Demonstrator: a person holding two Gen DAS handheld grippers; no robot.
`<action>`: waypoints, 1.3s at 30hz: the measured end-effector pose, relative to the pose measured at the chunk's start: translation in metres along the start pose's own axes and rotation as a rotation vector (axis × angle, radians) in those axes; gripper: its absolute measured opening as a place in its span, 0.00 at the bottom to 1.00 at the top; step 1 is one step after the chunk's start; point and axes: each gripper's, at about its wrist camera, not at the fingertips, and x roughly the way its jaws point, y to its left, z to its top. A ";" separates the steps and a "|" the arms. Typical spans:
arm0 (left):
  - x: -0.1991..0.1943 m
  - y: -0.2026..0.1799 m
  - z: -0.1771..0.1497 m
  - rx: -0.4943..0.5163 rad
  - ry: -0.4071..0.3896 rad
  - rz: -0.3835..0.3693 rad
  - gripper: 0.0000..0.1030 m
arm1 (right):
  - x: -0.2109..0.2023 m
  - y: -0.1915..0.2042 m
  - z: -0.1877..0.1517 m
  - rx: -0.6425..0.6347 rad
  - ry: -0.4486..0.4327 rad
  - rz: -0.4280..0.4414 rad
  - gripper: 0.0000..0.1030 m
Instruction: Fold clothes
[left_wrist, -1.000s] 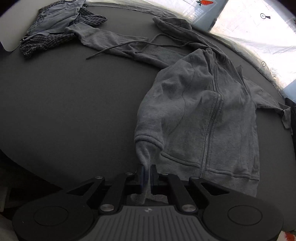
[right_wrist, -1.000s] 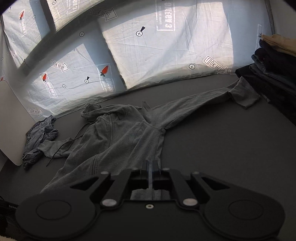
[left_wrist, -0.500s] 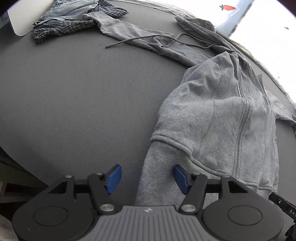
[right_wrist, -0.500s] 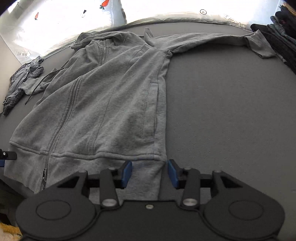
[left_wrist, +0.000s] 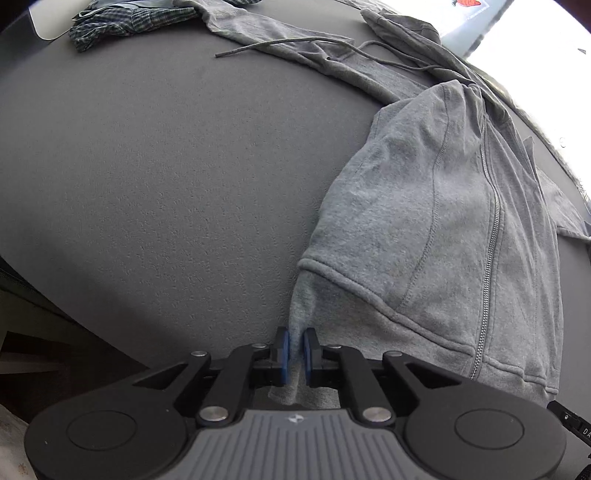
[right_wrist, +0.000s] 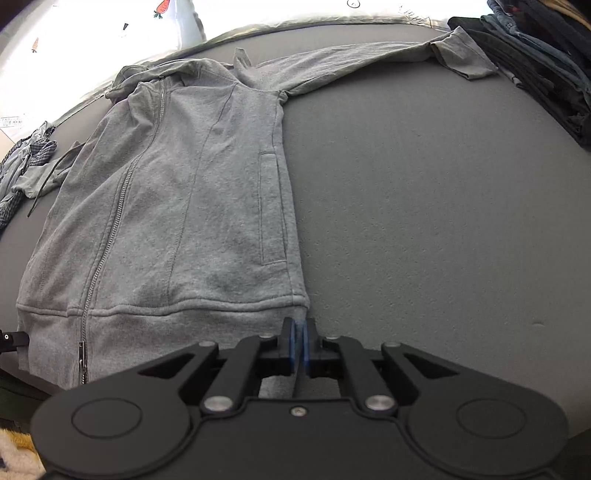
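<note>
Both grippers clamped on the hem of a grey zip-front fleece hoodie (right_wrist: 177, 206), spread flat on a dark grey felt-like table (right_wrist: 424, 206).

Left gripper (left_wrist: 294, 345): blue pads just closed, pinching the hem's corner at 6 o'clock. Right gripper (right_wrist: 298, 341): pads likewise just closed, nipping the hem's other corner at 6 o'clock. One sleeve stretched toward 1 o'clock, near a stack of dark folded clothes (right_wrist: 543, 55). Crumpled checked blue garment (left_wrist: 129, 22) at 11 o'clock, beside the other sleeve.
</note>
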 end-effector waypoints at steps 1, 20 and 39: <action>-0.003 0.002 0.002 0.002 -0.014 0.004 0.27 | -0.001 0.002 0.002 0.002 -0.015 -0.024 0.25; -0.015 0.086 0.141 -0.130 -0.172 0.058 0.63 | 0.059 0.118 0.081 -0.029 -0.092 0.001 1.00; 0.105 0.109 0.341 -0.156 -0.205 0.058 0.62 | 0.125 0.187 0.182 0.012 -0.088 -0.114 1.00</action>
